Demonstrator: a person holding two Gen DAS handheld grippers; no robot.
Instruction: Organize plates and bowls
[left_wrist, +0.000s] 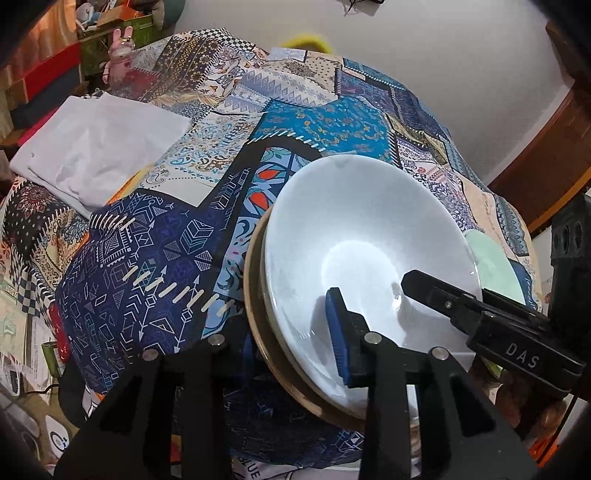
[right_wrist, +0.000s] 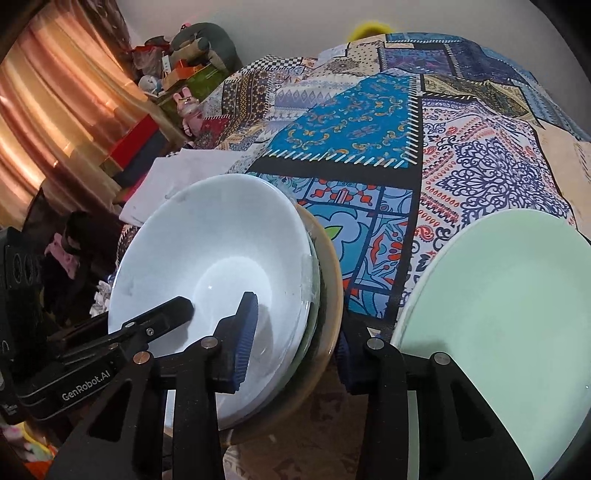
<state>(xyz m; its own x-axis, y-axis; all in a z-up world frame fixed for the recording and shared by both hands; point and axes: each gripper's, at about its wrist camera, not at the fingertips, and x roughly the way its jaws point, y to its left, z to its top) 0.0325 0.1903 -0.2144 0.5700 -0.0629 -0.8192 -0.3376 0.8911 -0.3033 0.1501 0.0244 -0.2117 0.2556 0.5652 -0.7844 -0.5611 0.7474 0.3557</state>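
Note:
A white bowl (left_wrist: 369, 229) (right_wrist: 210, 236) sits on top of a nested stack, with a greenish bowl and a tan bowl (right_wrist: 328, 295) under it, on the patchwork cloth. My left gripper (left_wrist: 291, 343) is shut on the stack's left rim: its blue pad lies inside the white bowl and the other finger is hidden outside the rim. My right gripper (right_wrist: 295, 343) is shut on the opposite rim, one pad inside and one outside the tan bowl. Each view shows the other gripper's black finger (left_wrist: 424, 291) (right_wrist: 166, 314) reaching into the bowl. A mint green plate (right_wrist: 498, 314) (left_wrist: 491, 266) lies just right of the stack.
A folded white cloth (left_wrist: 99, 147) (right_wrist: 184, 173) lies on the patchwork cloth (left_wrist: 325, 125) beyond the stack to the left. A pink rabbit toy (left_wrist: 122, 48) and coloured boxes (left_wrist: 55, 70) stand at the far left edge. A white wall is behind.

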